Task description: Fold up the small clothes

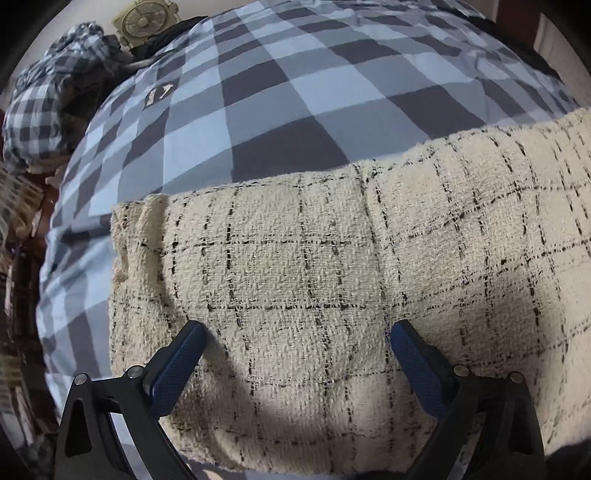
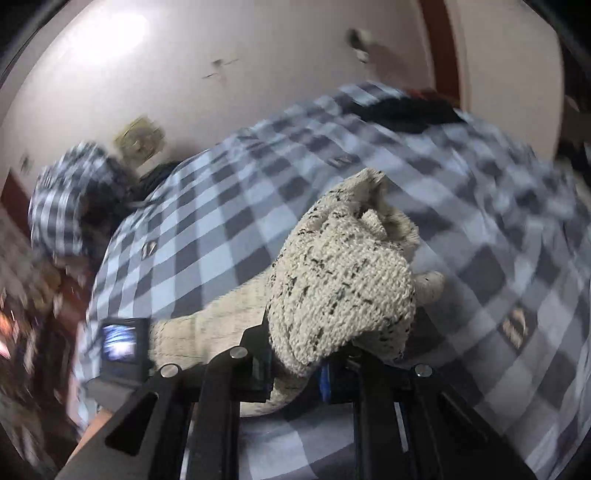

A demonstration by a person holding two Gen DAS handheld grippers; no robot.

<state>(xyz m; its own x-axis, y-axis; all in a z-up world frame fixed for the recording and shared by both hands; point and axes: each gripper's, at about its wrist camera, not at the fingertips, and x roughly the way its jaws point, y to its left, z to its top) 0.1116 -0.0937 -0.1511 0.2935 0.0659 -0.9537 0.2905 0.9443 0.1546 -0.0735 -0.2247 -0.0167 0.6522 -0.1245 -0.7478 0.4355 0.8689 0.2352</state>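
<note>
A cream tweed garment with thin black check lines lies spread on a bed covered by a blue and grey checked sheet. My left gripper hangs open just above the cloth, its blue-padded fingers wide apart with nothing between them. In the right wrist view my right gripper is shut on a bunched end of the same garment, which is lifted off the checked sheet and hides the fingertips. The rest of the cloth trails down to the left toward the left gripper's camera body.
A crumpled small-check cloth sits at the bed's far left corner beside a fan. Dark clothes lie at the far end of the bed. A pale wall stands behind. Clutter fills the floor at the left.
</note>
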